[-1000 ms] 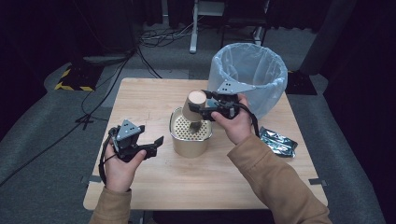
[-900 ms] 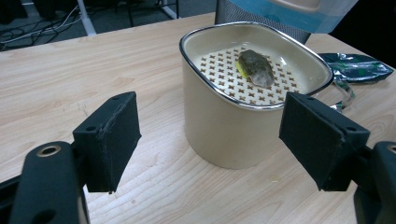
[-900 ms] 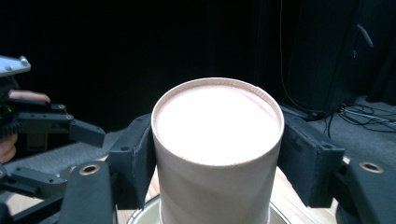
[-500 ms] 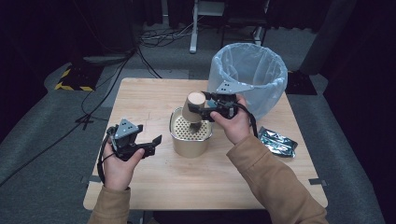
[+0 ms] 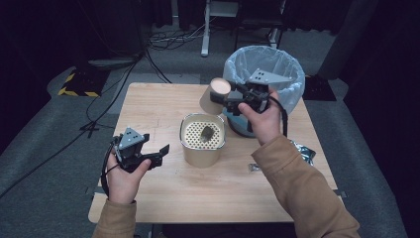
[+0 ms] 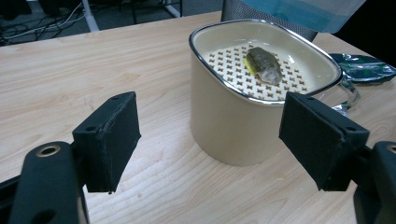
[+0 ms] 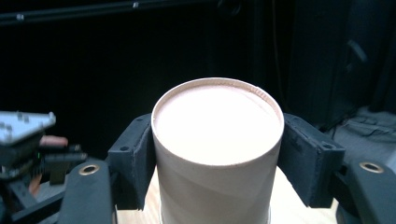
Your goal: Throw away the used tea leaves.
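Above the back of the bench (image 5: pixel 148 101), your right tongs (image 5: pixel 225 97) are clamped on the paper cup (image 5: pixel 214 94), which lies tilted, its long axis toward the bin (image 5: pixel 292 69) just behind; your left tongs (image 6: pixel 210 140) stand apart, the beige container (image 6: pixel 243 116) straight ahead; I see no readable writing.

I see a pale wood-grain tabletop (image 5: pixel 163 106); cream container (image 6: pixel 224 126) with a brown cross-patterned insert; tan paper cup (image 7: pixel 217 154) between black jaws; bin (image 5: pixel 265 64) beyond the container, lined pale blue; tan sleeves.
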